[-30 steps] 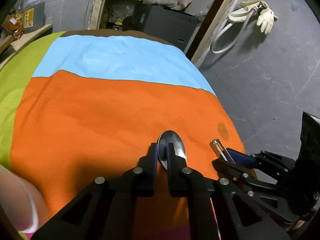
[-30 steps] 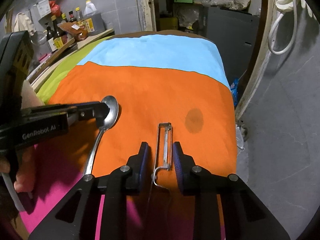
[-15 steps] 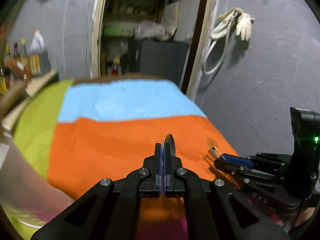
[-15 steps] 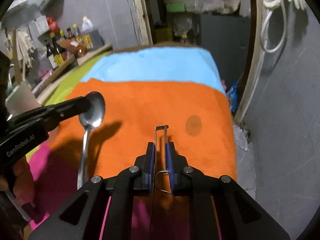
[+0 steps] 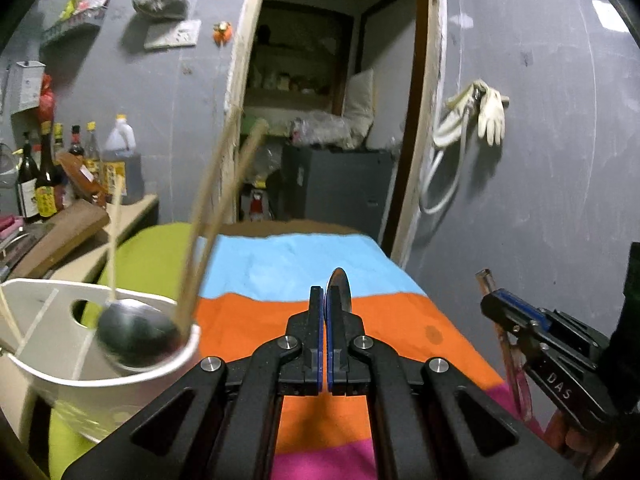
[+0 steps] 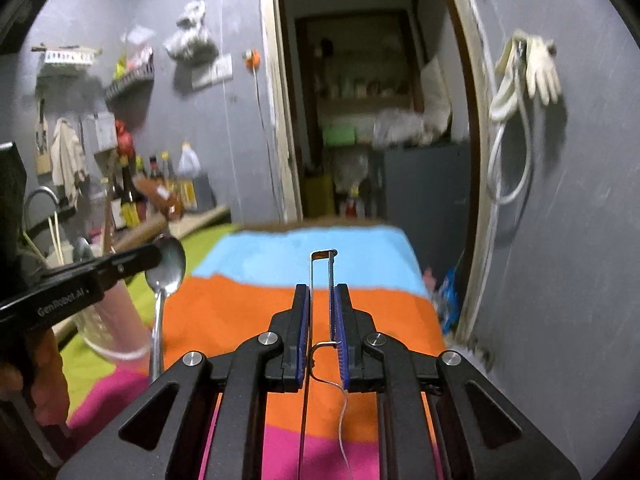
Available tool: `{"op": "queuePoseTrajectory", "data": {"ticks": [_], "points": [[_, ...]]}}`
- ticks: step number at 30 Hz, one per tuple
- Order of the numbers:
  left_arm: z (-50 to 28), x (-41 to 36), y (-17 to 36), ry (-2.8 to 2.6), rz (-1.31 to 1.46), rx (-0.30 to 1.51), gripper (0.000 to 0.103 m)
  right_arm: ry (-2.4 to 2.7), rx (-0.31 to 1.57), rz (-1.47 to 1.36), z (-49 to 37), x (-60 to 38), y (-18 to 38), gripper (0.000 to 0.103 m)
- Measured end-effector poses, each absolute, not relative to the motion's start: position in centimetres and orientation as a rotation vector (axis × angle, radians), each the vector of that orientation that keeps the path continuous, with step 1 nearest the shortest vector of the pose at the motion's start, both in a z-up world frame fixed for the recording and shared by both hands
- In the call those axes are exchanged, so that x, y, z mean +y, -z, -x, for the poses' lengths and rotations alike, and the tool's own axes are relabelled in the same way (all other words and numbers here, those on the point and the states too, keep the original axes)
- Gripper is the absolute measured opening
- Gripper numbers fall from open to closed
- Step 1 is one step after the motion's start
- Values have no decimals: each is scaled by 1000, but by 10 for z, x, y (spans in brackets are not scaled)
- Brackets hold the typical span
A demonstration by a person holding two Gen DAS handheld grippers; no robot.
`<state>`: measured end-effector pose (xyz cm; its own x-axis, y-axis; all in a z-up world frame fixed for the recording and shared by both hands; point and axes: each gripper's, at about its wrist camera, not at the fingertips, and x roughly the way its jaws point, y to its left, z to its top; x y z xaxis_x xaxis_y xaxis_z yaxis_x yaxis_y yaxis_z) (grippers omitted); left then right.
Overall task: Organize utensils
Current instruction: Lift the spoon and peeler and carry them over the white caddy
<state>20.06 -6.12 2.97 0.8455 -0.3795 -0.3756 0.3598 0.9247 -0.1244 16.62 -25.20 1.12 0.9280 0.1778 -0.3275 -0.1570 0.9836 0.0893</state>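
Note:
My left gripper is shut on a steel spoon and holds it up above the striped cloth; in the right wrist view the spoon hangs bowl-up from that gripper. My right gripper is shut on a wire-frame metal peeler, lifted off the cloth; it also shows in the left wrist view. A white utensil holder at the left holds a ladle and chopsticks.
The table is covered by a cloth with green, blue, orange and pink bands. Bottles stand on a counter at the left. A doorway lies behind the table, and gloves hang on the grey wall at the right.
Both grippers closed on their utensils and lifted them off the cloth. The views tilted up, and the white holder came into view at the left.

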Motion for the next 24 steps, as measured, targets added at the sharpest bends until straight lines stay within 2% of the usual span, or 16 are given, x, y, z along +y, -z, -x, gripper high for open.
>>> {"op": "queuePoseTrajectory", "data": {"ticks": [11,24], "points": [[-181,-32,-70,278,84,294,0,-131,57,-28,-139,-218,-50,10],[-157,38,-105,111,41,167,0,-228,-69,-54,-140,-164,-77,10]]}}
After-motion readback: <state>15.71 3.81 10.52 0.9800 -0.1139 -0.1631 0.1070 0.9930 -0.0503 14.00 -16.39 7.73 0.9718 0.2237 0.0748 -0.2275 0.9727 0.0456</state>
